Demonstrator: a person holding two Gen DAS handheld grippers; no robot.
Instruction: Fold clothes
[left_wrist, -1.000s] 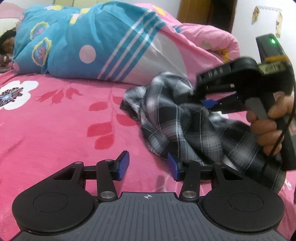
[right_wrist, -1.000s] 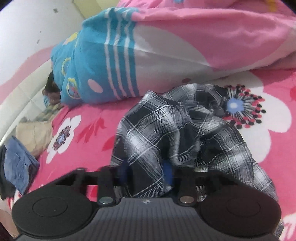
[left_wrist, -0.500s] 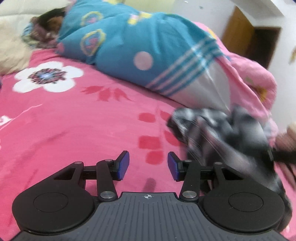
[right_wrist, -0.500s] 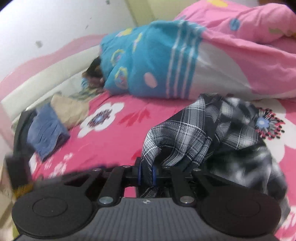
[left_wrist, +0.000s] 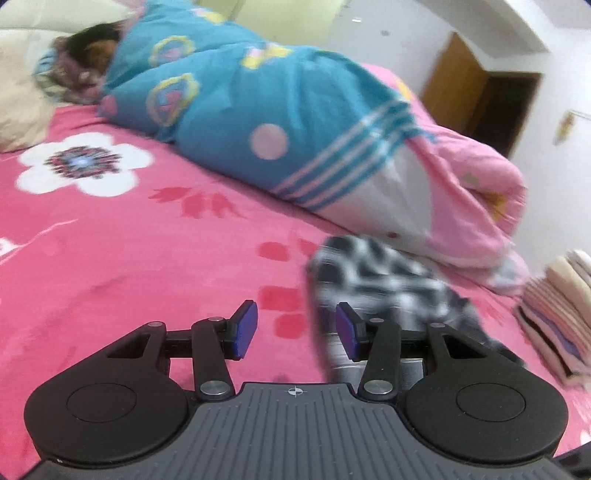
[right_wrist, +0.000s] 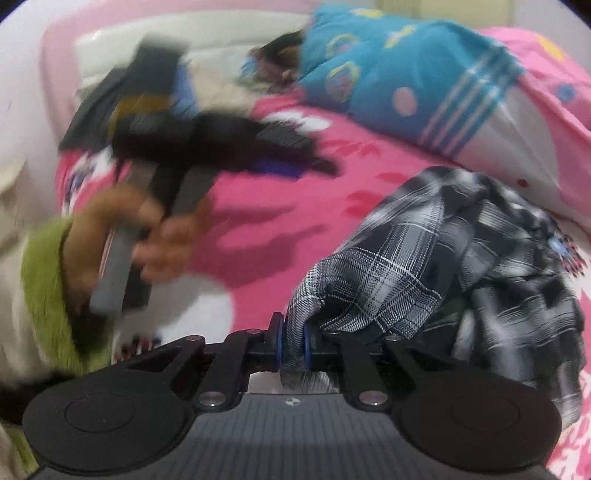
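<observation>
The plaid garment (right_wrist: 461, 258) lay crumpled on the pink bedsheet (left_wrist: 129, 266), just in front of the blue-and-pink quilt (left_wrist: 280, 122); the right gripper (right_wrist: 293, 347) pinched one edge, so a pull could slip it free. Beside the garment the left gripper (left_wrist: 293, 328) stood spread and empty, and a stack of folded cloth (left_wrist: 554, 314) crowded the spreading room.

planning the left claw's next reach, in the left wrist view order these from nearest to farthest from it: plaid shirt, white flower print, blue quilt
1. plaid shirt: just ahead and right of the open left claw, blurred.
2. white flower print: far left on the pink sheet.
3. blue quilt: farthest, across the back of the bed; its right end comes close to the flower's range.
</observation>
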